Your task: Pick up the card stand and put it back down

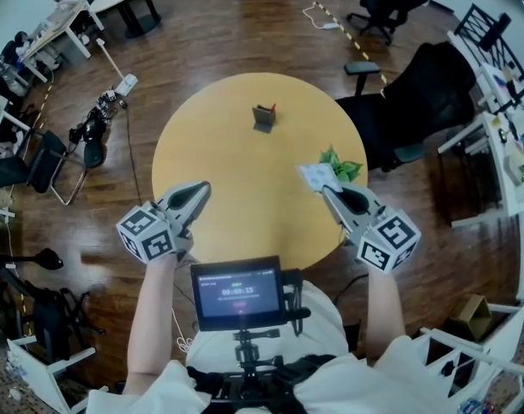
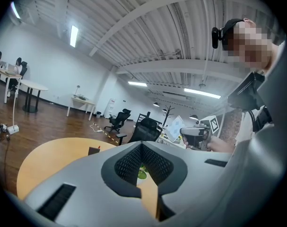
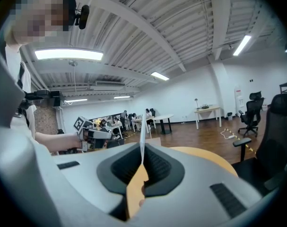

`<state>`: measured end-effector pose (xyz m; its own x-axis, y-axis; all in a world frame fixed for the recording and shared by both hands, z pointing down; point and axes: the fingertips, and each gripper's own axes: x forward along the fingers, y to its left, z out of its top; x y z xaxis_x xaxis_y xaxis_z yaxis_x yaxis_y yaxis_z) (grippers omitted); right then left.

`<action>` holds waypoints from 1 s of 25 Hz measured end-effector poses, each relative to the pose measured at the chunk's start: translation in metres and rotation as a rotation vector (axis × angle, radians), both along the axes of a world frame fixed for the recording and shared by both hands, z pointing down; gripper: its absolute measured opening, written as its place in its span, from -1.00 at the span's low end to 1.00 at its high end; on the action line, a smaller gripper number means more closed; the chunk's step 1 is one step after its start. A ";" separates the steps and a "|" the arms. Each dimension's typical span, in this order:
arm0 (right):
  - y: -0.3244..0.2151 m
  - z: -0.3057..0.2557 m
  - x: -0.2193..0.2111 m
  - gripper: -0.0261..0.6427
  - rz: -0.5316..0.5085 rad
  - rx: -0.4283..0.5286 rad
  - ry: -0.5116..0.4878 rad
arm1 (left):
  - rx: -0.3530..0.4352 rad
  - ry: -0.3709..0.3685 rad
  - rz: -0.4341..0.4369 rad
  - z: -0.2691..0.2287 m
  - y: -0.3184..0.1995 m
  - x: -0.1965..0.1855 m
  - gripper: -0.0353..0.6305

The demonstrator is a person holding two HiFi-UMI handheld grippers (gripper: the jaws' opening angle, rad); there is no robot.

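The card stand is a small dark grey holder with a red bit on top. It stands by itself on the far half of the round yellow table, and shows small in the left gripper view. My right gripper hovers over the table's right edge, shut on a white card. That card is edge-on between the jaws. My left gripper hangs over the near left edge, its tips together with nothing in them. Both grippers are well short of the stand.
A crumpled green thing lies on the table just beyond the right gripper. A black office chair stands close to the table's right side. A small monitor sits at the person's chest. Gear and cables lie on the wooden floor at left.
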<state>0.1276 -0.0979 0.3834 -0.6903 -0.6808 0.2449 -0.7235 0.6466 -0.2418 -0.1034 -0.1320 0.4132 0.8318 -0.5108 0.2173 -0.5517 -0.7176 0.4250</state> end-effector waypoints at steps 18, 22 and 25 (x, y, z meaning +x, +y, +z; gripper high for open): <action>0.010 0.013 0.004 -0.84 0.005 -0.016 0.013 | -0.035 -0.049 -0.052 0.026 0.005 -0.006 -0.89; 0.006 0.024 -0.001 -0.84 -0.006 -0.025 0.040 | -0.046 -0.041 -0.066 0.034 0.006 -0.011 -0.89; 0.003 0.033 -0.006 -0.84 -0.017 -0.034 0.054 | -0.060 -0.045 -0.079 0.042 0.009 -0.017 -0.89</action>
<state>0.1220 -0.0949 0.4163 -0.6873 -0.6594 0.3047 -0.7247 0.6513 -0.2251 -0.1204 -0.1231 0.4555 0.7783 -0.5593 0.2856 -0.6249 -0.6454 0.4393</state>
